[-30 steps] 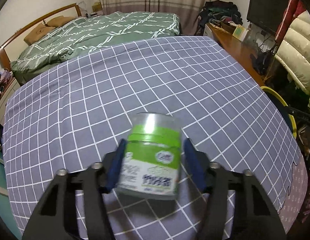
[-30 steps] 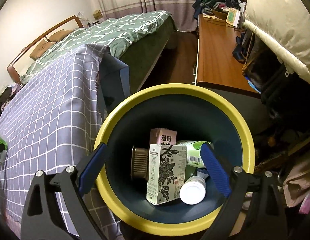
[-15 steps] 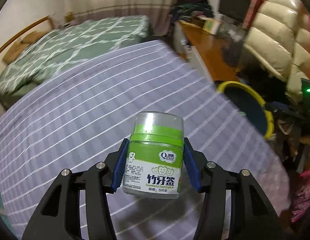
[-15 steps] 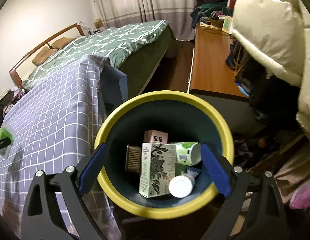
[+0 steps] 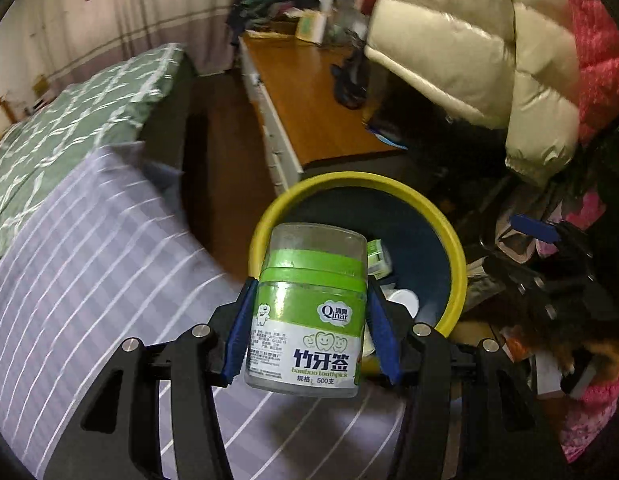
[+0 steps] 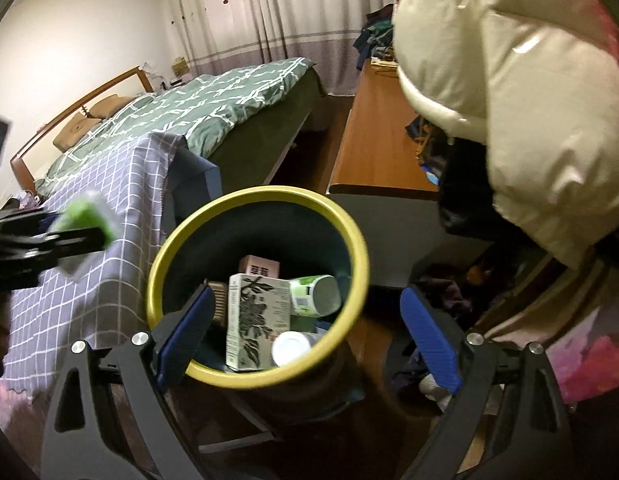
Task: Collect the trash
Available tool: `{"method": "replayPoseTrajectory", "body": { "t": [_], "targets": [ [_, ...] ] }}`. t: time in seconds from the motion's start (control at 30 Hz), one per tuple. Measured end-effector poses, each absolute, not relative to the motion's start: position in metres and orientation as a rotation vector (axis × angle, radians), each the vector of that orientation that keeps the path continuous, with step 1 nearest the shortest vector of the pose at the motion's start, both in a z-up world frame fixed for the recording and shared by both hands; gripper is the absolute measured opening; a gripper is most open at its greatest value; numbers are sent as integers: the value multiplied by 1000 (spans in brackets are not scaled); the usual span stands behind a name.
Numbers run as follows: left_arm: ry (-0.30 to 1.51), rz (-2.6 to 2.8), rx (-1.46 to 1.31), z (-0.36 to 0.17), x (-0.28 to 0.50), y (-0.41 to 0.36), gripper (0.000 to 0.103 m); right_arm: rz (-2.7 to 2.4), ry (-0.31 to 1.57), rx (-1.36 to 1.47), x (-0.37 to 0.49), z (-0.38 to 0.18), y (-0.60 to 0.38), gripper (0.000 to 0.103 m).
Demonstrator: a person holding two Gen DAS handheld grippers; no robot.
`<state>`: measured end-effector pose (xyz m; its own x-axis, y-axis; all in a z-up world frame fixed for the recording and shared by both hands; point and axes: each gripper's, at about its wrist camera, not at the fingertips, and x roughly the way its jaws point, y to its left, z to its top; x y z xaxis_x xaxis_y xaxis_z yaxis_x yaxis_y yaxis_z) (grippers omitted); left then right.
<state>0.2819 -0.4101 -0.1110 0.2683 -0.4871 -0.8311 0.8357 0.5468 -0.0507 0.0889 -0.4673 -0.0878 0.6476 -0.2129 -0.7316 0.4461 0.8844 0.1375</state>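
A: What's nearest in the left wrist view?

B: The left claw (image 5: 311, 322), clenched on a green toothpick jar (image 5: 309, 312). Both blue pads (image 5: 239, 330) press its sides, and the jar stands nearly upright between them, clear cap on top.

A: And just past it?

B: The yellow-rimmed trash bin (image 5: 455, 256), directly behind the jar toward twelve o'clock. The jar overlaps the bin's near rim in that view. At nine o'clock lies the grid-patterned purple cloth (image 5: 89, 264).

A: The right side?

B: The right claw (image 6: 305, 330) is released, blue pads wide apart, nothing between them. It hangs above the bin (image 6: 161, 264), whose near rim falls between its pads. Inside lie a leaf-printed carton (image 6: 255, 320), a pink box (image 6: 259, 266), a green-and-white can (image 6: 315, 296) on its side and a white-capped bottle (image 6: 291, 346).

A: Can that camera see the jar?

B: Yes, blurred, at nine o'clock (image 6: 87, 220), over the cloth and left of the bin.

A: Farther off?

B: A wooden desk (image 6: 373, 136) at one o'clock, a bed with a green quilt (image 6: 213, 108) at eleven, then curtains (image 6: 269, 20). A cream puffer jacket (image 6: 521, 100) fills the upper right.
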Motion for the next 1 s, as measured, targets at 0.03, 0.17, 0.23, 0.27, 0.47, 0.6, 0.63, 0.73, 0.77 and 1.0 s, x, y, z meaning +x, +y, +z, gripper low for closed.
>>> {"method": "replayPoseTrajectory", "body": {
  "t": [0.03, 0.17, 0.23, 0.27, 0.47, 0.6, 0.63, 0.73, 0.77, 1.0],
  "targets": [
    [932, -941, 460, -116, 281, -424, 53, -384, 780, 326, 85, -88, -470, 89],
    [975, -962, 484, -135, 277, -464, 53, -392, 780, 335, 76, -91, -475, 89],
    [985, -960, 497, -143, 277, -479, 53, -394, 781, 338, 73, -92, -476, 89],
    [983, -956, 497, -146, 277, -483, 58, -395, 780, 341, 71, -92, -477, 89],
    [901, -895, 431, -124, 279, -470, 86, -380, 778, 353, 70, -92, -471, 89],
    [780, -846, 336, -77, 263, -407, 96, -343, 766, 338, 72, -85, -451, 89],
    [756, -832, 316, -67, 257, -392, 98, -325, 760, 336, 72, -83, -443, 89],
    [656, -727, 244, -38, 234, -324, 98, -265, 745, 320, 75, -73, -417, 89],
    [641, -699, 223, -32, 228, -305, 98, -247, 740, 307, 76, -69, -406, 89],
    [571, -466, 85, -13, 171, -154, 98, -140, 690, 233, 73, -36, -342, 89]
  ]
}}
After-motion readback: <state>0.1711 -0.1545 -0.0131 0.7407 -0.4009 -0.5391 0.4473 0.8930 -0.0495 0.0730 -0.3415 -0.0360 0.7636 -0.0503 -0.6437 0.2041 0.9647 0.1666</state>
